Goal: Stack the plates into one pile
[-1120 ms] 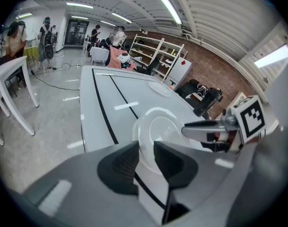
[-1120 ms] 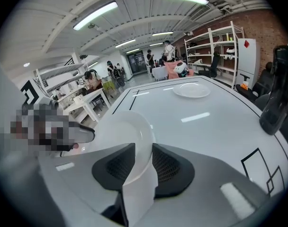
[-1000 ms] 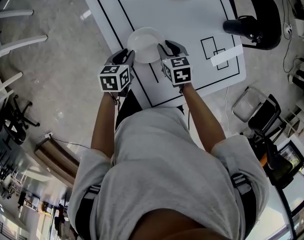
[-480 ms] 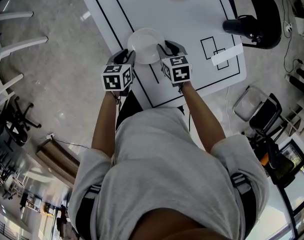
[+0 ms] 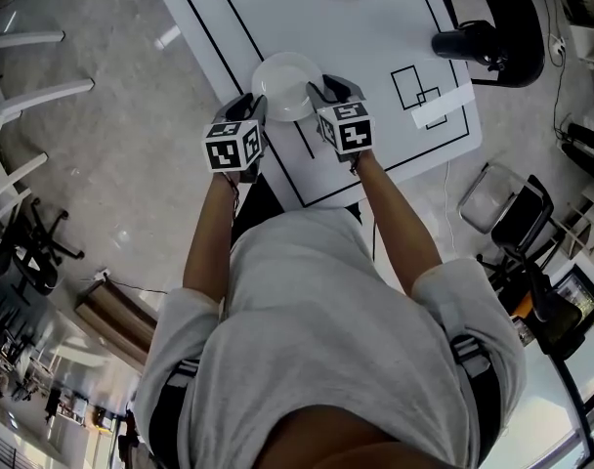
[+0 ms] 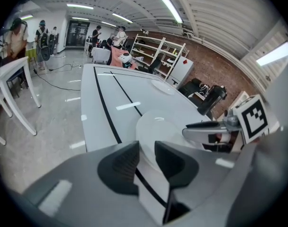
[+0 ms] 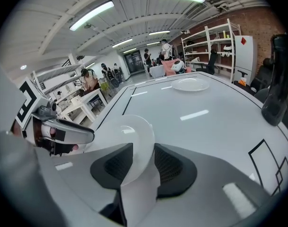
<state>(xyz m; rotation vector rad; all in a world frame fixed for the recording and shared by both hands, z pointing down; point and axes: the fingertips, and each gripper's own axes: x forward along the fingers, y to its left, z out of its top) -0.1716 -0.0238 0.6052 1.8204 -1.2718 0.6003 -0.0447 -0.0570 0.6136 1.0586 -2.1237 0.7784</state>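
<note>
Slippage was your risk: the plate [image 5: 285,86] lay near the edge of the counter [image 5: 375,27], left tool [image 5: 250,106] and right tool [image 5: 321,91] loose round its rim, the right's jaws having just opened further.

No readable words, numbers or brand names anywhere. On the left cube [image 5: 229,147] and right cube [image 5: 344,128] behind the jaws, only black-and-white square code patterns. On the table [image 5: 375,27] ahead of the jaws, unlabelled black lines and boxes. Far beyond the right jaws, a red sticker [image 7: 242,40] on a cabinet [image 7: 245,56], too small to read.
</note>
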